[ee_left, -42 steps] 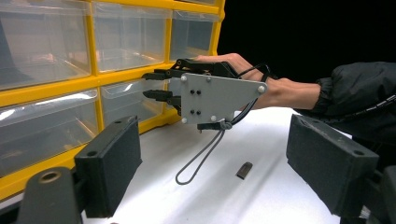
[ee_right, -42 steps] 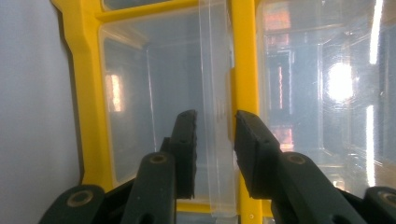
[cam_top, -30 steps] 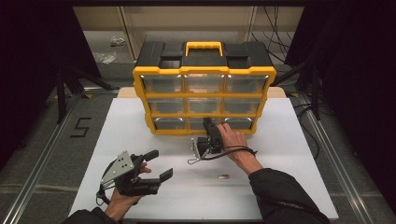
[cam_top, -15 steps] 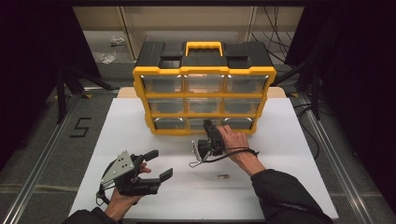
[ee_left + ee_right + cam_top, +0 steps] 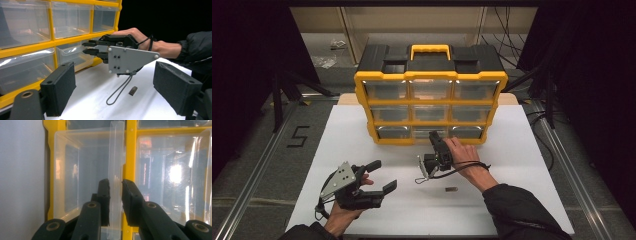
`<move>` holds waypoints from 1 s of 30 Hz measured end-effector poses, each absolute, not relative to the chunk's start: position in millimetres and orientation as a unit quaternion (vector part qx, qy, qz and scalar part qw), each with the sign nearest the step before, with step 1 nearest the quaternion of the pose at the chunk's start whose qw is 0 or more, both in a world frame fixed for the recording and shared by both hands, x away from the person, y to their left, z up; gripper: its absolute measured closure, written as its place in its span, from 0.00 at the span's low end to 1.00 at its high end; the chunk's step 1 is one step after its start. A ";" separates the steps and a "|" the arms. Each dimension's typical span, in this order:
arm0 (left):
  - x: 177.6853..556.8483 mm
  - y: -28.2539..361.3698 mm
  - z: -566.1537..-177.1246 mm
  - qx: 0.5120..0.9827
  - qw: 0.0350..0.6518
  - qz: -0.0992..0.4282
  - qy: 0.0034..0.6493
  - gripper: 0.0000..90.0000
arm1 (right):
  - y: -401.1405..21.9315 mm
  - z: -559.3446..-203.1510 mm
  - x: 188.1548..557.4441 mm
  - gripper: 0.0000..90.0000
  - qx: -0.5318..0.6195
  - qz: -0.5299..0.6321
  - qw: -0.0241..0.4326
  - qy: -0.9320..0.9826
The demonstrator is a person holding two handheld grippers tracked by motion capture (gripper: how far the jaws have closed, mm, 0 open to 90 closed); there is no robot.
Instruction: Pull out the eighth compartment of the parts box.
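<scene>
A yellow and black organiser (image 5: 430,80) with clear drawers stands at the back of the white table (image 5: 522,150). My right gripper (image 5: 433,135) reaches level to the bottom middle drawer (image 5: 422,131). In the right gripper view its jaws (image 5: 115,182) are shut on that drawer's clear front tab (image 5: 116,157), one pad on each side. The left gripper view has the right gripper (image 5: 86,48) at that drawer's front, which seems to stand out a little. My left gripper (image 5: 384,175) rests low at the front left, open, with nothing between its pads (image 5: 60,85).
A small dark piece (image 5: 451,189) lies on the table just in front of the right hand, beside the loop of the gripper's cord (image 5: 120,90). Dark floor and metal rails (image 5: 257,175) surround the table.
</scene>
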State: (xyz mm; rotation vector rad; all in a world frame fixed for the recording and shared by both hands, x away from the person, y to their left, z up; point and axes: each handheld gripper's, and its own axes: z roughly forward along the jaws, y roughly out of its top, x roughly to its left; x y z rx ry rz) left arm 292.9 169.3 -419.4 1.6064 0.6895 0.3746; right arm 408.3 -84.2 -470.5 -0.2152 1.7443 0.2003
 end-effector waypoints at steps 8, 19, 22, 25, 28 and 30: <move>293.0 169.5 -419.3 0.699 0.627 0.168 0.301 0.19 | -84.5 -470.7 402.0 0.86 -0.096 0.092 0.631 0.764; 293.0 170.2 -419.4 0.696 0.627 0.177 0.303 0.19 | -85.6 -470.4 393.5 0.86 -0.105 0.093 0.630 0.764; 292.9 170.1 -419.4 0.694 0.628 0.179 0.303 0.19 | -86.1 -470.5 391.2 0.86 -0.107 0.094 0.631 0.763; 292.9 169.9 -419.6 0.695 0.627 0.181 0.302 0.19 | -86.9 -470.4 387.4 0.86 -0.111 0.095 0.630 0.763; 292.9 169.9 -419.7 0.694 0.627 0.182 0.302 0.19 | -87.4 -470.4 384.9 0.86 -0.112 0.095 0.630 0.763; 293.0 169.9 -419.7 0.694 0.627 0.182 0.303 0.19 | -87.6 -470.5 384.4 0.86 -0.114 0.097 0.630 0.762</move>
